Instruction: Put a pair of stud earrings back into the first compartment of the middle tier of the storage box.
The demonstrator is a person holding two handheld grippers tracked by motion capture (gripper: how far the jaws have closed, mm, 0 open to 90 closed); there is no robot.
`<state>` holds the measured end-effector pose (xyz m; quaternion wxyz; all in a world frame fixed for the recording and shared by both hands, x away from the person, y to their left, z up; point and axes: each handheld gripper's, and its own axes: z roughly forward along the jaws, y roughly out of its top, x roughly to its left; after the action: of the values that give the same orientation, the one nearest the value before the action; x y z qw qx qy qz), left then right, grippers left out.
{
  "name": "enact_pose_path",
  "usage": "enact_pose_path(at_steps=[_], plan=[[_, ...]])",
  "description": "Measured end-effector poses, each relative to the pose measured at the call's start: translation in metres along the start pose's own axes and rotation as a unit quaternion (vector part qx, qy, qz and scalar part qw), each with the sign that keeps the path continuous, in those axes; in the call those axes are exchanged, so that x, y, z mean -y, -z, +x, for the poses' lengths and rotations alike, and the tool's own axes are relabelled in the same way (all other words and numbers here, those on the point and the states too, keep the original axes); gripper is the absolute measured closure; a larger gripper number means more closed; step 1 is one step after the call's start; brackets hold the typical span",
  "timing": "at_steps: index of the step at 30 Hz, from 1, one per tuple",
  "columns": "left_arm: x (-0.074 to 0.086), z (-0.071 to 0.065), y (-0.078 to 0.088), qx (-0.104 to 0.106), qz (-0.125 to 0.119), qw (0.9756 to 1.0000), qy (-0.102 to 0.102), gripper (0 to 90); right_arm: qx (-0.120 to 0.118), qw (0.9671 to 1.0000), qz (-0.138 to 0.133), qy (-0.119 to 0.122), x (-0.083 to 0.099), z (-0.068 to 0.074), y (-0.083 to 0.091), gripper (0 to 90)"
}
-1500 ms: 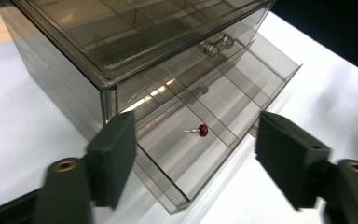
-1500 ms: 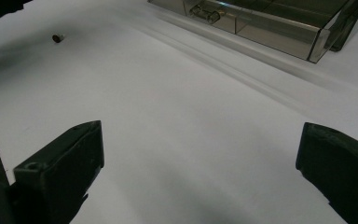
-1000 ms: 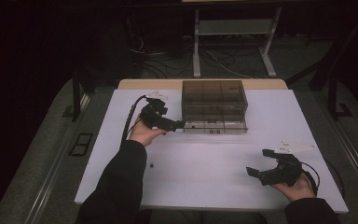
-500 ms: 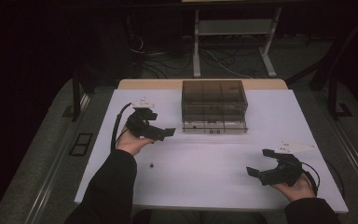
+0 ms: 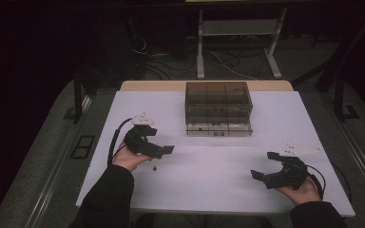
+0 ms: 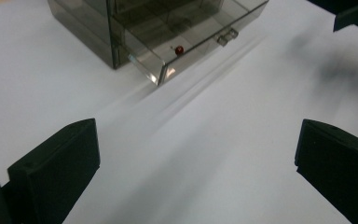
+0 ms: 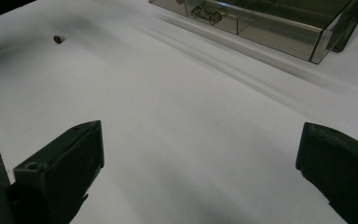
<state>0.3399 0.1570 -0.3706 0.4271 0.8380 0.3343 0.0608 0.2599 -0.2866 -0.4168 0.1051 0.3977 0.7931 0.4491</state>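
1. A white table (image 5: 209, 166) carries a smoky, see-through plastic drawer box (image 5: 218, 102) at its far middle edge.
2. The box's bottom drawer (image 5: 218, 128) is pulled out toward the person; in the left gripper view the drawer (image 6: 200, 35) has a small clear handle (image 6: 227, 36) on its front wall.
3. A small red bead (image 6: 179, 49) lies inside the drawer, close behind its front wall, near the corner facing the left gripper.
4. The left gripper (image 5: 164, 151) is held above the table at the left, in front of the box and well apart from it. Its jaws point toward the table's middle.
5. In the left gripper view both black jaws stand wide apart with bare white table between them; nothing is gripped.
6. A second small dark object (image 5: 155, 168) lies on the table just beside the left hand (image 5: 130, 159); the right gripper view shows it as a tiny brownish piece (image 7: 58, 38), too small to identify.
7. The right gripper (image 5: 261, 173) is at the near right of the table, held in the right hand (image 5: 302, 190), with its jaws pointing left.
8. Its jaws are also spread wide, holding nothing.
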Motion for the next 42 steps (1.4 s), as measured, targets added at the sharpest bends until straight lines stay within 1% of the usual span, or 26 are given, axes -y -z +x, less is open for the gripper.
enact_pose_path(at_steps=[7,9,12,14,15,19,22,24,25,27,30,31,32,34,35,36,38,39,42], plan=[[0.015,0.000,-0.001,-0.001,0.024,0.9997,0.002,0.0,0.000,1.0000,0.000,-0.002,0.000,0.000,0.000,0.4],[0.021,0.000,-0.002,-0.002,0.036,0.9994,0.003,0.0,-0.002,1.0000,0.002,-0.001,0.000,0.000,0.000,0.4],[0.028,0.000,-0.003,-0.008,0.051,0.9986,0.004,0.0,-0.002,1.0000,0.002,0.000,0.000,0.001,-0.001,0.4],[0.034,0.000,-0.004,-0.016,0.060,0.9980,0.010,0.0,-0.002,1.0000,0.002,0.000,0.000,0.001,-0.001,0.4],[0.036,0.000,-0.005,-0.018,0.065,0.9977,0.011,0.0,-0.002,1.0000,0.002,0.000,0.000,0.001,-0.001,0.4],[0.045,0.000,-0.005,-0.022,0.074,0.9967,0.026,0.6,-0.002,1.0000,0.003,-0.001,0.000,0.001,-0.001,0.4],[0.051,0.000,-0.006,-0.032,0.080,0.9958,0.033,4.8,-0.002,1.0000,0.004,0.001,0.000,0.001,-0.001,0.4],[0.055,-0.001,-0.007,-0.038,0.087,0.9946,0.041,9.3,-0.002,1.0000,0.004,0.003,0.000,0.001,-0.001,0.4],[0.057,-0.001,-0.007,-0.040,0.088,0.9944,0.043,12.0,-0.002,1.0000,0.004,0.003,0.000,0.001,-0.001,0.4],[0.060,-0.001,-0.007,-0.046,0.097,0.9932,0.043,15.2,-0.002,1.0000,0.004,0.002,0.000,0.001,-0.001,0.4],[0.065,-0.003,-0.007,-0.056,0.100,0.9923,0.048,24.8,-0.002,1.0000,0.004,0.002,0.000,0.001,-0.001,0.4],[0.066,-0.003,-0.007,-0.062,0.103,0.9916,0.048,29.5,-0.002,1.0000,0.004,0.003,0.000,0.001,-0.001,0.4],[0.068,-0.004,-0.008,-0.066,0.104,0.9911,0.051,31.7,-0.003,1.0000,0.005,0.002,0.000,0.001,-0.002,0.4],[0.071,-0.004,-0.008,-0.071,0.108,0.9905,0.047,35.8,-0.003,1.0000,0.006,0.002,0.000,0.001,-0.002,0.4],[0.072,-0.005,-0.008,-0.073,0.108,0.9901,0.051,38.0,-0.004,1.0000,0.007,0.001,0.000,0.002,-0.002,0.4],[0.074,-0.005,-0.009,-0.074,0.109,0.9901,0.049,39.5,-0.004,1.0000,0.007,0.001,0.000,0.002,-0.002,0.4],[0.077,-0.005,-0.010,-0.078,0.107,0.9898,0.052,43.4,-0.004,1.0000,0.007,0.002,0.000,0.002,-0.002,0.4],[0.078,-0.006,-0.010,-0.082,0.101,0.9900,0.054,44.9,-0.003,1.0000,0.007,0.001,0.000,0.002,-0.002,0.4],[0.079,-0.005,-0.009,-0.092,0.094,0.9897,0.056,52.9,-0.003,1.0000,0.007,0.002,0.000,0.002,-0.003,0.4]])
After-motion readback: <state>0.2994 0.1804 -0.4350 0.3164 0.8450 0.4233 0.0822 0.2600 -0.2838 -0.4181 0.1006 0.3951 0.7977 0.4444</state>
